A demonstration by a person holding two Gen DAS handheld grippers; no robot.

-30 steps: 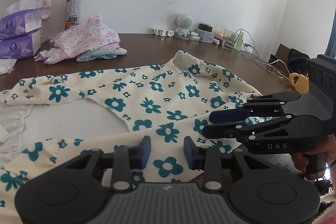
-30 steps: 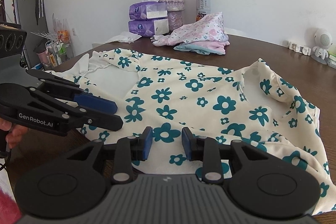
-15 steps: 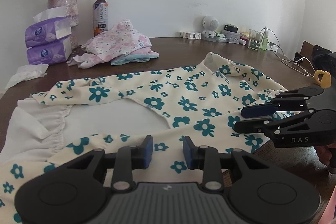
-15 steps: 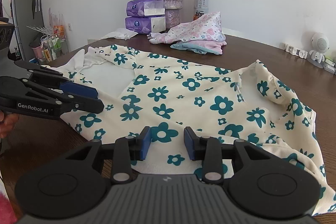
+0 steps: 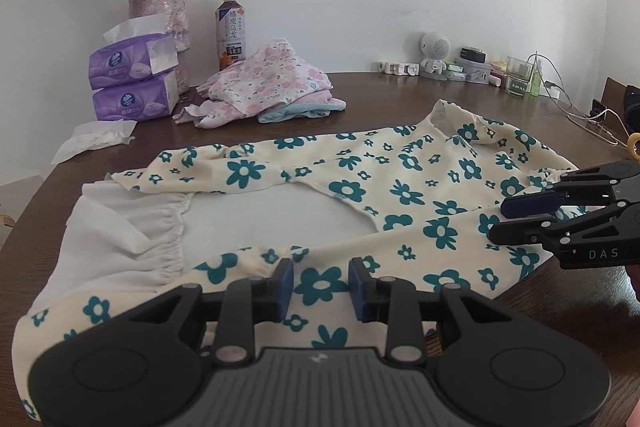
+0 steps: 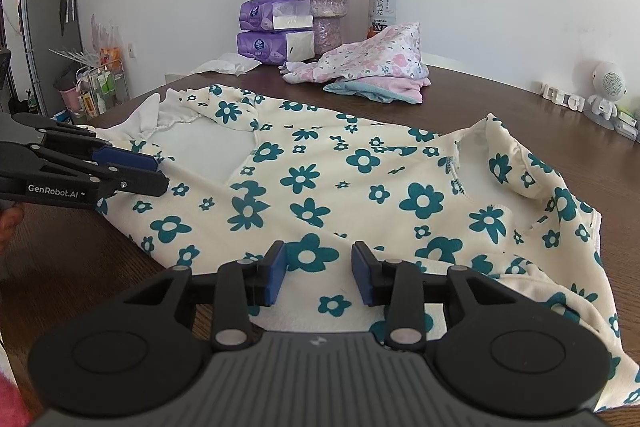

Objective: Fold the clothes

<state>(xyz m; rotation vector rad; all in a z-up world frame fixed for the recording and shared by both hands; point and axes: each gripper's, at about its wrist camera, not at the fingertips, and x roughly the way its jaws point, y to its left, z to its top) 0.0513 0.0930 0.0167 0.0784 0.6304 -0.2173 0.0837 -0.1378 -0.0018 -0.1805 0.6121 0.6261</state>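
Observation:
A cream garment with teal flowers (image 5: 352, 187) lies spread flat on the dark wooden table (image 5: 400, 95), its white lining showing at the left end. My left gripper (image 5: 321, 285) hovers over the near edge of the cloth, jaws apart, nothing pinched. In the right wrist view the same garment (image 6: 360, 187) fills the middle. My right gripper (image 6: 319, 275) stands over the near hem; its jaws are opening and the pads do not press on the cloth. Each gripper shows in the other's view: the right gripper (image 5: 500, 219) at the garment's right end, the left gripper (image 6: 160, 175) at its left end.
A pile of pink floral clothes (image 5: 272, 83) sits at the back of the table. Beside it stand two purple tissue packs (image 5: 132, 83), a vase of roses (image 5: 160, 11) and a drink bottle (image 5: 231, 27). A loose tissue (image 5: 96, 141) lies left; small gadgets (image 5: 436, 55) and cables line the back right.
My left gripper has swung and shifted toward the garment's left end, away from the right gripper. The right gripper's jaws have widened a little; it has stayed in place.

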